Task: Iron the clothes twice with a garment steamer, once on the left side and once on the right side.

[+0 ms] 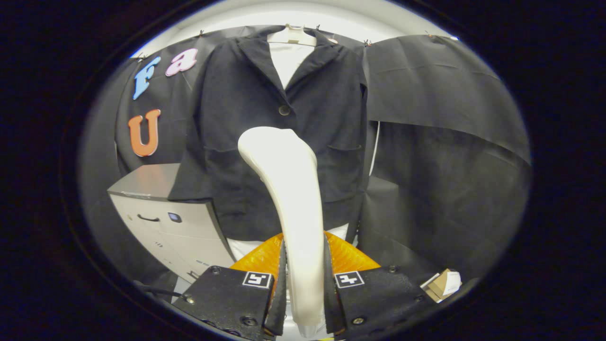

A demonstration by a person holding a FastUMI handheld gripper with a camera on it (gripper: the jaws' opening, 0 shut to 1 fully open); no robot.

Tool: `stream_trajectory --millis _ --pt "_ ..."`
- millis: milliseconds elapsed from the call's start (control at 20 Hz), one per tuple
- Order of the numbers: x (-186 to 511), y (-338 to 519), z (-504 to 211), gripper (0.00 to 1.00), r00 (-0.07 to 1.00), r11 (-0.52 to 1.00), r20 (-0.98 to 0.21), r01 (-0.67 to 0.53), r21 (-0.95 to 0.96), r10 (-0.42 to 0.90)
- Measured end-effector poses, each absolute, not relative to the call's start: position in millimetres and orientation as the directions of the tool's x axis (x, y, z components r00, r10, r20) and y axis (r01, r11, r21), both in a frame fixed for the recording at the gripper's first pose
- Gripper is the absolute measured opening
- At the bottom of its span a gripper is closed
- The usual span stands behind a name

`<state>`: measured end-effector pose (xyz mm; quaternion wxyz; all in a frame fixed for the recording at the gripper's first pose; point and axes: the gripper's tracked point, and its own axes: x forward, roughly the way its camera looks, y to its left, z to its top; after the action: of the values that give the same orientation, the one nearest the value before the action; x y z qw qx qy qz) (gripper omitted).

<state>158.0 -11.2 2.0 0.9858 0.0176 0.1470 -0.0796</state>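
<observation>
Between your tool's (pixel 303 289) fingers (pixel 280 284) sits the handle of the garment steamer (pixel 286 199). Both fingers press its sides, so the tool is closed tight on it, with the gap only as wide as the handle. The steamer rises up and forward from the grip, and its head curves toward the dark jacket (pixel 265 123).

The jacket hangs on a white hanger (pixel 292 35) against the booth wall, over a white shirt (pixel 288 59), with one button (pixel 284 110) done up at the front. The steamer head sits over the jacket's middle, below the button, roughly on its centre line. I can't tell whether it touches the fabric or hangs just short.

Read on the step: the grip is done and you're lined up at the garment. From this one look I can't tell which pass you're on, or whether either is done.

For the next move, shift the head off centre onto one front panel, keep it facing the cloth, and run it along that panel. Then do the same on the other side. Hold the grip firm so the handle doesn't twist.

A grey cabinet (pixel 165 213) stands just beside the jacket's lower left hem. Watch it on the low end of that side's pass.
</observation>
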Motion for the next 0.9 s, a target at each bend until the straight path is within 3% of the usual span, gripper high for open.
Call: stream_trajectory --millis 900 --pt "-20.5 99.6 51.5 0.35 0.991 1.000 -0.133 -0.002 0.028 0.006"
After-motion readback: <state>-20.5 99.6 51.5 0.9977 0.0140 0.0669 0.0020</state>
